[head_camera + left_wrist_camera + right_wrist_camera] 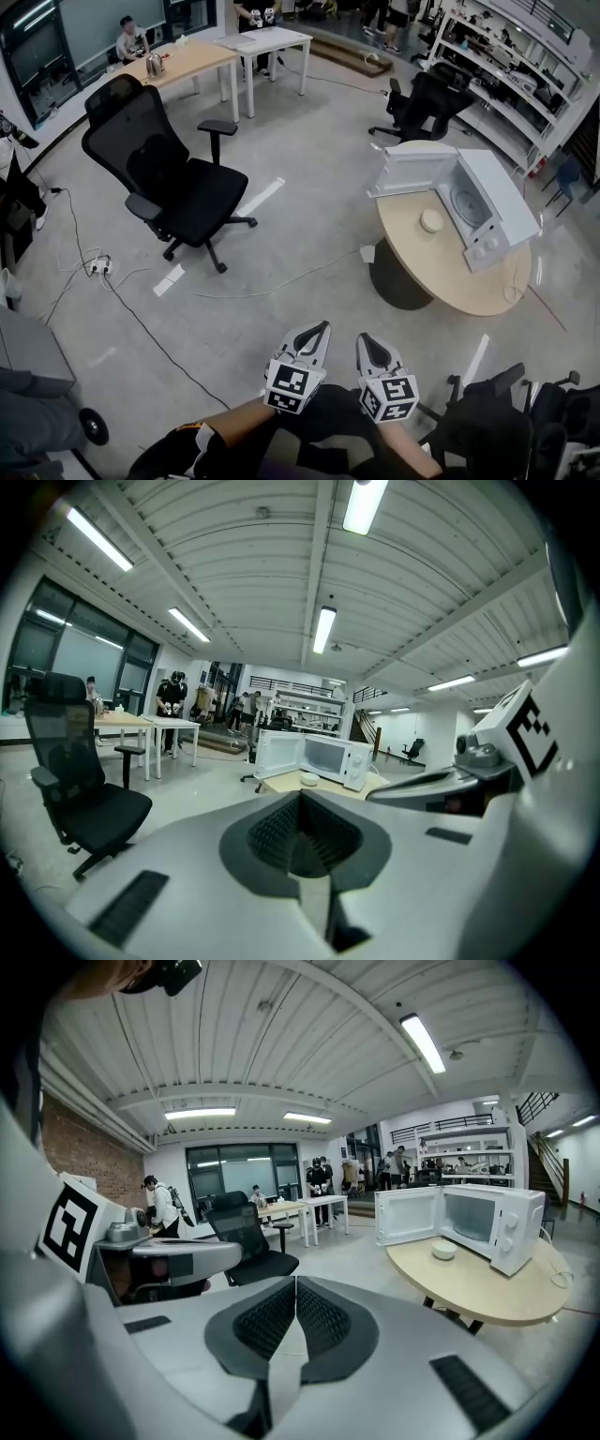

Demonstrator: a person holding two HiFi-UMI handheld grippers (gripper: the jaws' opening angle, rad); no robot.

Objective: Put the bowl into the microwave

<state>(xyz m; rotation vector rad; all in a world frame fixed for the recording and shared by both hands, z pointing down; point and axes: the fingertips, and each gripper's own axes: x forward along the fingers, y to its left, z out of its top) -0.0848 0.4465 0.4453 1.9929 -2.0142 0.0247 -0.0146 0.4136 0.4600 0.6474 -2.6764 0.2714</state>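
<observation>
You hold the left gripper and the right gripper side by side at the near edge of the head view, low over the floor and well apart from the work. In the left gripper view the jaws of the left gripper are pressed together with nothing between them. In the right gripper view the jaws of the right gripper are likewise closed on nothing.

The bowl is white and sits upright on the round wooden tabletop, far to your right. It stands just in front of the microwave, outside the cavity. The microwave is white, and its door is swung wide open to the far left side of the bowl.

From the right gripper view, the bowl shows beside the open microwave on the tabletop. From the left gripper view, the bowl is small and distant, just above the jaw tips, with the microwave behind it.

A black office chair stands on the floor to your far left, away from the tabletop.
</observation>
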